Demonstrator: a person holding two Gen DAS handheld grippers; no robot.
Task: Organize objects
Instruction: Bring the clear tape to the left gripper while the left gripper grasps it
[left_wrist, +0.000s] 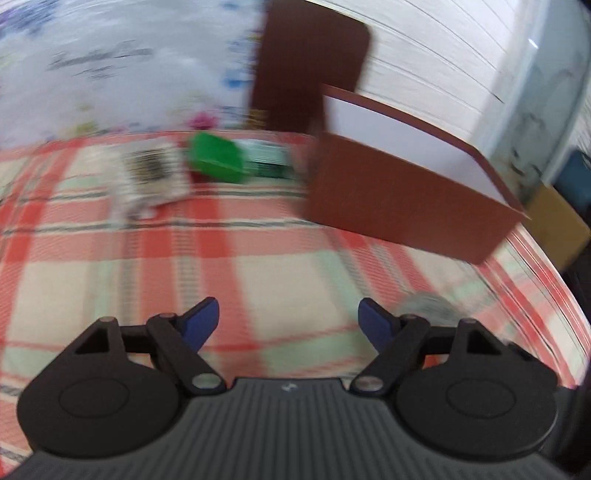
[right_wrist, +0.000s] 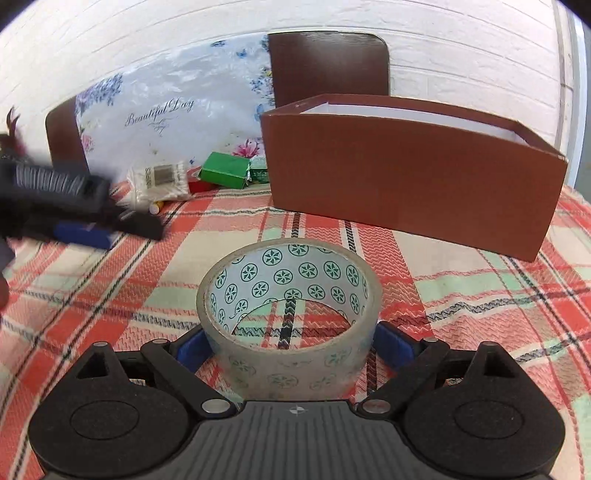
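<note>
A roll of clear tape (right_wrist: 291, 354) with a green-patterned core stands on the checked tablecloth (right_wrist: 480, 295), between the fingers of my right gripper (right_wrist: 291, 336). Its blue pads (right_wrist: 393, 345) sit close beside the roll's sides and the jaws are wide. A tall open brown box (right_wrist: 406, 177) stands behind it to the right. My left gripper (left_wrist: 288, 314) is open and empty above the cloth; the right wrist view shows it as a blur, the left gripper (right_wrist: 92, 221). The left wrist view is blurred, with the brown box (left_wrist: 399, 199) at right.
At the table's back lie a green packet (right_wrist: 223, 170), a second green packet (right_wrist: 258, 171) and a plastic bag with a barcode (right_wrist: 162, 181). A brown chair back (right_wrist: 328, 66) and a floral plastic sheet (right_wrist: 166, 110) stand behind. The green packet (left_wrist: 218, 162) also shows blurred.
</note>
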